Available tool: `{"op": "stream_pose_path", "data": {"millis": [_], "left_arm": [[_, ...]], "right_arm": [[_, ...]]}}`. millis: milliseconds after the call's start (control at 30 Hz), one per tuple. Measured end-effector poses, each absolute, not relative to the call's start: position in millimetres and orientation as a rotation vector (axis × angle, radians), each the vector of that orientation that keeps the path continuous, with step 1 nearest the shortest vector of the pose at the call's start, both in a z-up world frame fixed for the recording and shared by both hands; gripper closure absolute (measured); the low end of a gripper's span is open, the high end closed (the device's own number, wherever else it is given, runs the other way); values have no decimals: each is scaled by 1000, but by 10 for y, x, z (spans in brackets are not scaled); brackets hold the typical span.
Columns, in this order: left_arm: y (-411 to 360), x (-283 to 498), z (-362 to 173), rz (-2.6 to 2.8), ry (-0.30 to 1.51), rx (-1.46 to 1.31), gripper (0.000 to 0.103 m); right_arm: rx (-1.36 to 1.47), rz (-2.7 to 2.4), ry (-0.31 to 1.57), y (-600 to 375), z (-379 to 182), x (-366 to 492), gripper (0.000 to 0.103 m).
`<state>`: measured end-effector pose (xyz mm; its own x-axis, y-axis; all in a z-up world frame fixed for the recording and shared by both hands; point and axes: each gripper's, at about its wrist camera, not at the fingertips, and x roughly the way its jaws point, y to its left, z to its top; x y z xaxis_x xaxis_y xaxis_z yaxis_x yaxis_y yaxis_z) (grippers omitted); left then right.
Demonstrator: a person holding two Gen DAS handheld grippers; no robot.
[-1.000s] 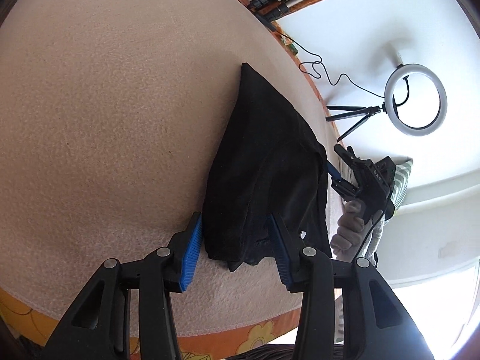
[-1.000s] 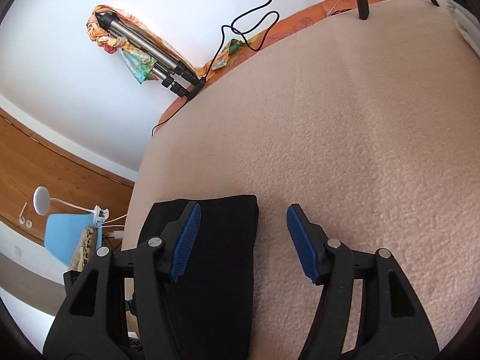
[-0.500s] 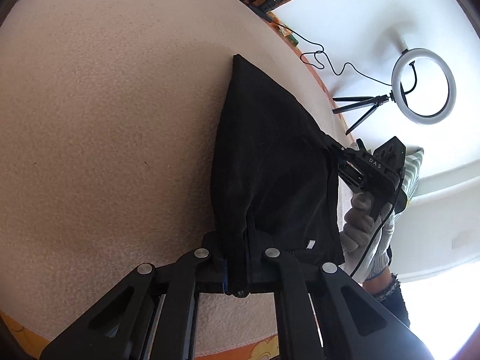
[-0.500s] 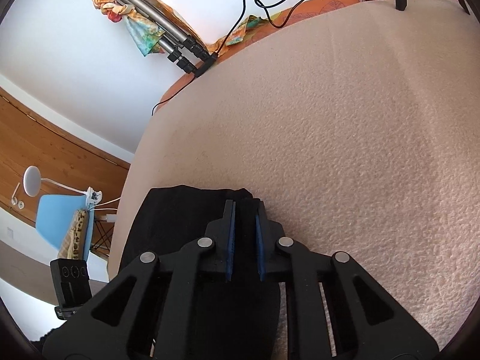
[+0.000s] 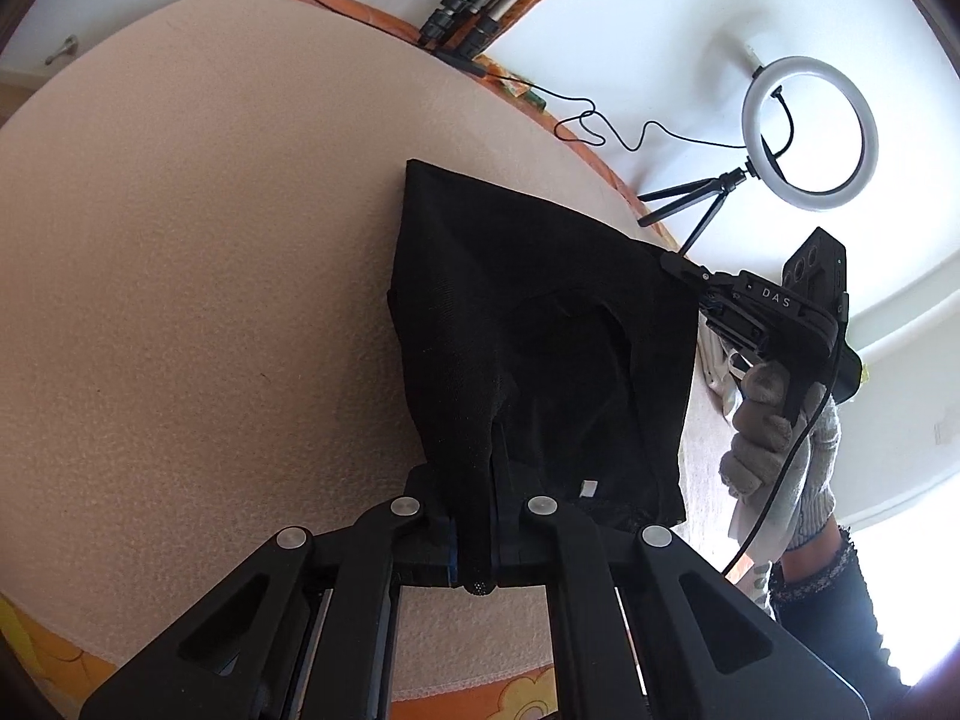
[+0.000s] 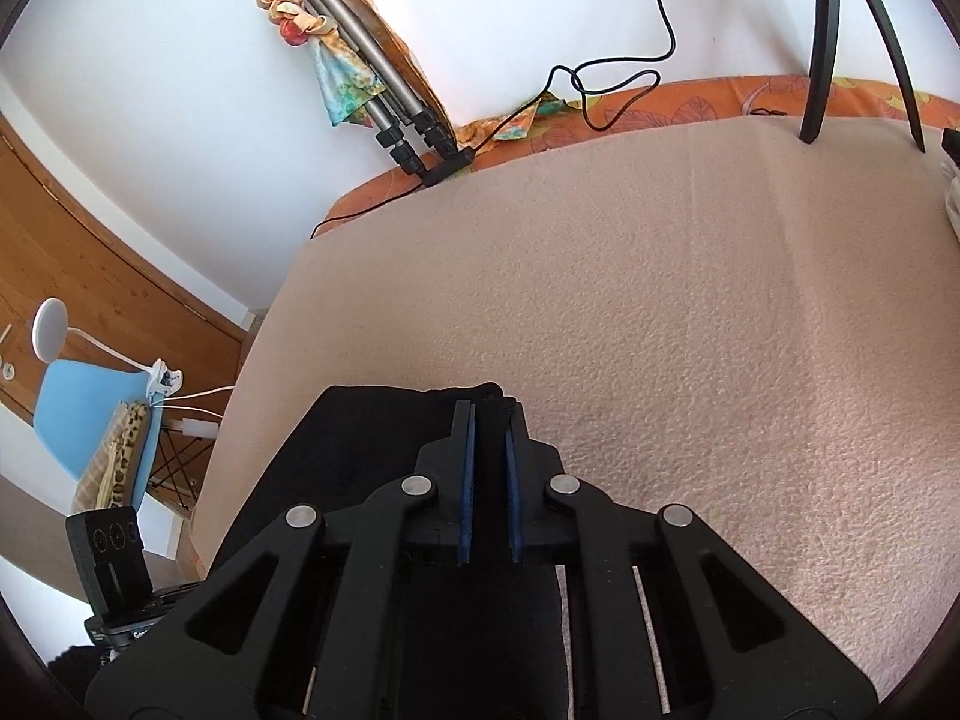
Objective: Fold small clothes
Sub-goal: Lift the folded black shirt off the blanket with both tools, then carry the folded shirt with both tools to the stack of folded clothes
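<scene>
With both tools, left (image 5: pixel 477 531) and right (image 6: pixel 489 480), clamped on the black garment (image 5: pixel 540 324), lift evenly and, as its far edge probably drags the blanket (image 5: pixel 180 240), fold slowly.

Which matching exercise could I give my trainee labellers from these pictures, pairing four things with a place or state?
Things:
1. black garment
2. left gripper
3. ring light
4. blue chair

Places or states:
a. on a small tripod by the white wall
b. beside the bed, near the wooden wall
c. pinched at two corners
d. shut on fabric

Pairs: 1-c, 2-d, 3-a, 4-b
</scene>
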<state>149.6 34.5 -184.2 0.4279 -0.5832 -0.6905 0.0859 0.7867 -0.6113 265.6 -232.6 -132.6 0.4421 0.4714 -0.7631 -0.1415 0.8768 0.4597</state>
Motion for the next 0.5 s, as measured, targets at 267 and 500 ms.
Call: {"op": "stream_pose_path", "data": {"millis": [267,500], "left_arm": [[195,1435,-1641,-494,1008,-476,98],[-97,1414,-1405,-568,945,-391,98]], "right_arm": [[293,384,997,-2252,-881,2510,94],[263,360,939,-2391,-495,2339,94]]}}
